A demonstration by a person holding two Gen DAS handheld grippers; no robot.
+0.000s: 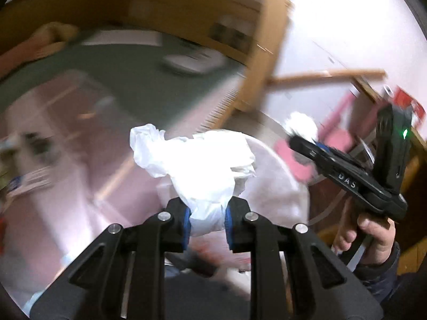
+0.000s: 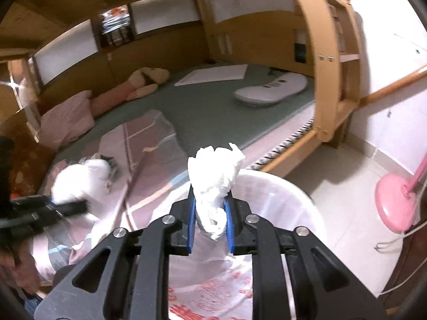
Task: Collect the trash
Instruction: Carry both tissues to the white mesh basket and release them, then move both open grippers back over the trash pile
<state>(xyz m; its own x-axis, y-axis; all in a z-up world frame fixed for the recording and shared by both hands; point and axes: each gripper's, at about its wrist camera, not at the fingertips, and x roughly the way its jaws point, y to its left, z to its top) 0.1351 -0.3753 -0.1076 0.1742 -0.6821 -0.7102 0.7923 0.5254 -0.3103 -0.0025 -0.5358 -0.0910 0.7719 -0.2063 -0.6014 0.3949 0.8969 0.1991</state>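
Observation:
My left gripper (image 1: 207,218) is shut on a crumpled white tissue (image 1: 200,165) that bulges out above its blue pads. It hangs over the pink blanket beside a bin with a white liner (image 1: 275,186). In the same view the right gripper (image 1: 296,138), held by a hand, carries a second white tissue (image 1: 301,125) at its tip. In the right wrist view my right gripper (image 2: 210,221) is shut on that tissue (image 2: 213,186), which stands upright between the pads over the rim of the lined bin (image 2: 293,194). The left gripper (image 2: 80,205) shows blurred at the left with its tissue (image 2: 80,178).
A bed with a green mat (image 2: 213,112) and a pink blanket (image 2: 138,160) lies behind the bin. A pink pillow (image 2: 66,120), a plush toy (image 2: 144,82) and a white cushion (image 2: 272,90) lie on it. A wooden bed post (image 2: 333,80) and a pink fan base (image 2: 395,202) stand at the right.

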